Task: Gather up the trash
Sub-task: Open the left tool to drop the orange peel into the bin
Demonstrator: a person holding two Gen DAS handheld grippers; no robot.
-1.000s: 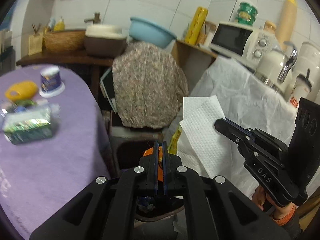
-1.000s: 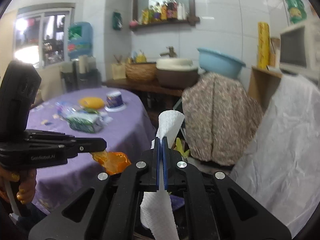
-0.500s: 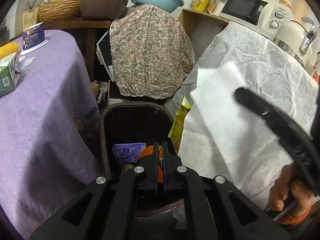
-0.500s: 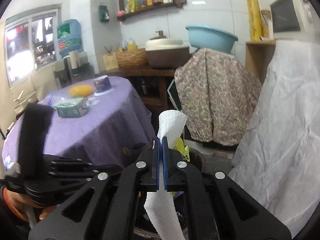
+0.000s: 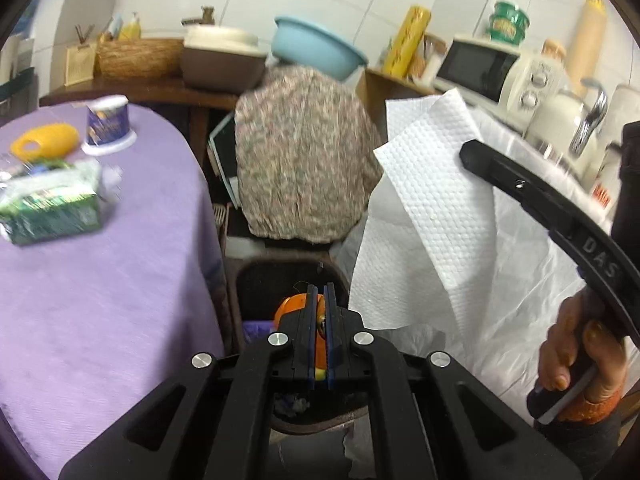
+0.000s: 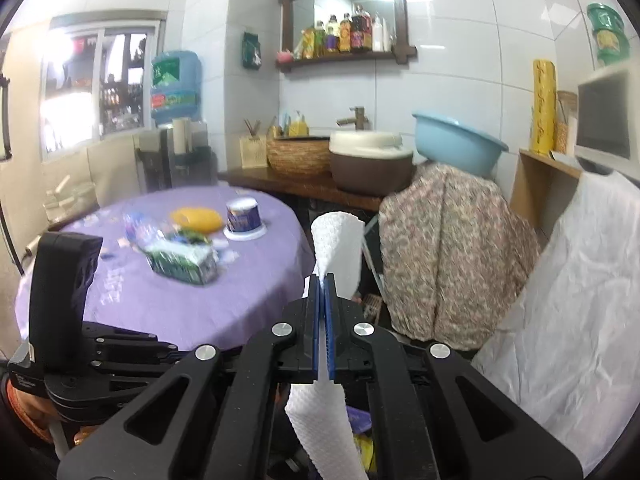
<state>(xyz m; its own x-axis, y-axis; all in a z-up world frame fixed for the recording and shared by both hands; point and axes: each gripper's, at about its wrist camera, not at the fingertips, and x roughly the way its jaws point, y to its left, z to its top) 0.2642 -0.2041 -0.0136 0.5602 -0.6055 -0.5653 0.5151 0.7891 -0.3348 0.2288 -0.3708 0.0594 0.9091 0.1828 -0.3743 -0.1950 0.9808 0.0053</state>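
- Here, the left gripper is clamped on an orange wrapper directly above the dark trash bin; part the jaws only while centred over its mouth.
- Just beside it, the right gripper pinches a white paper towel, whose tail hangs toward the bin; release it next.
- Farther off, a green packet waits on the purple desk.
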